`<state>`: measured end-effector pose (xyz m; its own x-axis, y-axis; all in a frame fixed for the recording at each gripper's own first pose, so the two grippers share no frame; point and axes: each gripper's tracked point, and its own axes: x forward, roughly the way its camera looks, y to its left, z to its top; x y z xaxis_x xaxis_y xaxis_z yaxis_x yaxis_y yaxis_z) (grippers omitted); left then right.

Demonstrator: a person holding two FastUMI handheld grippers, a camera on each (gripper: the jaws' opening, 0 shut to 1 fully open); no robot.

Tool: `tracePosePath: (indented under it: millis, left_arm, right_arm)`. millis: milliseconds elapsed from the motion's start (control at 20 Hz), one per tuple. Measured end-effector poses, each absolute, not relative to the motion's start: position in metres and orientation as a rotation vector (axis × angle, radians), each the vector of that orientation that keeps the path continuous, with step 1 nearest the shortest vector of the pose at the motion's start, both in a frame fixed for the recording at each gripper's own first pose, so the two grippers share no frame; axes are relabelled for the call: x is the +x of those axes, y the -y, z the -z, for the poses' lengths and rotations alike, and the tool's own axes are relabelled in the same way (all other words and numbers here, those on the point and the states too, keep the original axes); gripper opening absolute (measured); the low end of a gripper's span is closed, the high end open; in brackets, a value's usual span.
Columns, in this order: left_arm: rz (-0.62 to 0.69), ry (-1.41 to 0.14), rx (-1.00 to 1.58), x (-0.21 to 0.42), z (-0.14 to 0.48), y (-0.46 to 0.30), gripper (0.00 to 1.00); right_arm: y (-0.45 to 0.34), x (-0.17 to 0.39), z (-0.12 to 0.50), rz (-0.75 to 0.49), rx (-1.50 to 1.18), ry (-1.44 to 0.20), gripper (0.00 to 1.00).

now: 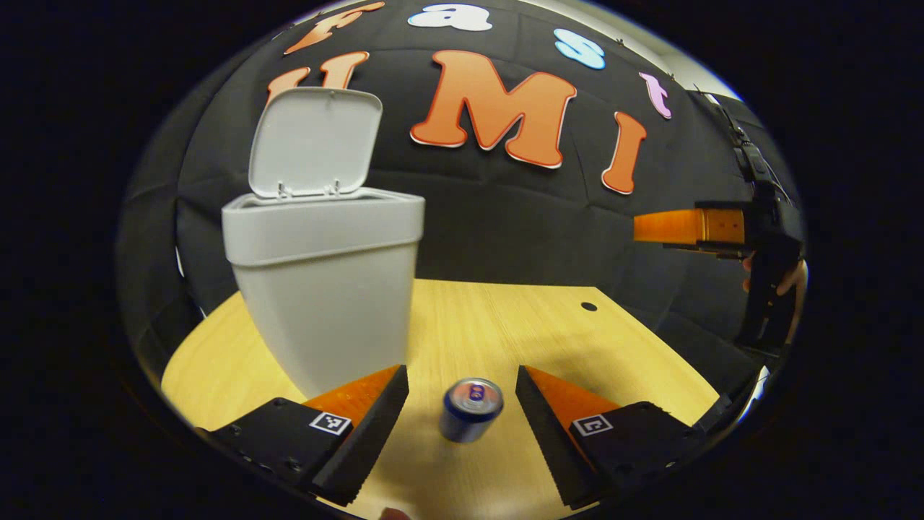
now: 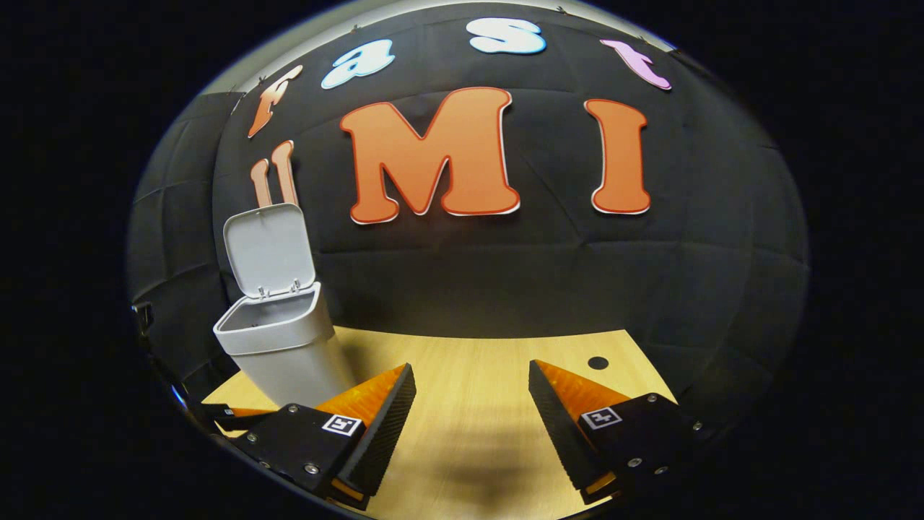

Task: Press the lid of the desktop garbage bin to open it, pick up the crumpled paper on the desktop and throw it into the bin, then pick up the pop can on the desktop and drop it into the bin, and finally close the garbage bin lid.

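The grey desktop bin (image 1: pixel 325 282) stands at the left of the wooden table with its lid (image 1: pixel 314 141) swung up and open. A blue pop can (image 1: pixel 471 409) stands upright on the table, between the fingers of my left gripper (image 1: pixel 462 404), which is open and hovers above it without touching. In the right gripper view the same bin (image 2: pixel 278 347) sits at the far left, lid (image 2: pixel 268 249) raised and its mouth visible. My right gripper (image 2: pixel 471 404) is open above the bare table with nothing between its fingers. That right gripper (image 1: pixel 693 227) also appears raised at the right of the left gripper view.
The wooden table (image 1: pixel 505 325) has a small round hole (image 1: pixel 589 306) near its back right; that hole (image 2: pixel 598 362) also shows in the right gripper view. A hand (image 1: pixel 790 278) holds the right gripper. The black booth wall closes the back.
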<state>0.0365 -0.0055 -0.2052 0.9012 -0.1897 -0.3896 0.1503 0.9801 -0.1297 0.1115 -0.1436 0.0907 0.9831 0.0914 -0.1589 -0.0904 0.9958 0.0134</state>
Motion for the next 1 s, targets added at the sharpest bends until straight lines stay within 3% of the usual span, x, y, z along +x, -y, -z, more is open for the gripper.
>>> tracePosePath:
  millis: [550, 800, 900, 1000]
  left_arm:
    - [0.11, -0.654, -0.03, 0.053, 0.32, 0.02, 0.98]
    - [0.052, -0.706, -0.022, 0.054, 0.334, 0.012, 0.98]
    - [0.061, -0.678, -0.018, 0.059, 0.328, 0.013, 0.87]
    - [0.073, -0.649, -0.015, 0.06, 0.316, 0.014, 0.82]
  right_arm:
    - [0.179, 0.108, -0.065, -0.07, 0.03, -0.216, 0.94]
    - [0.18, 0.108, -0.054, -0.085, 0.008, -0.24, 0.94]
    - [0.181, 0.107, -0.052, -0.088, -0.001, -0.248, 0.94]
    - [0.18, 0.107, -0.051, -0.091, -0.001, -0.251, 0.94]
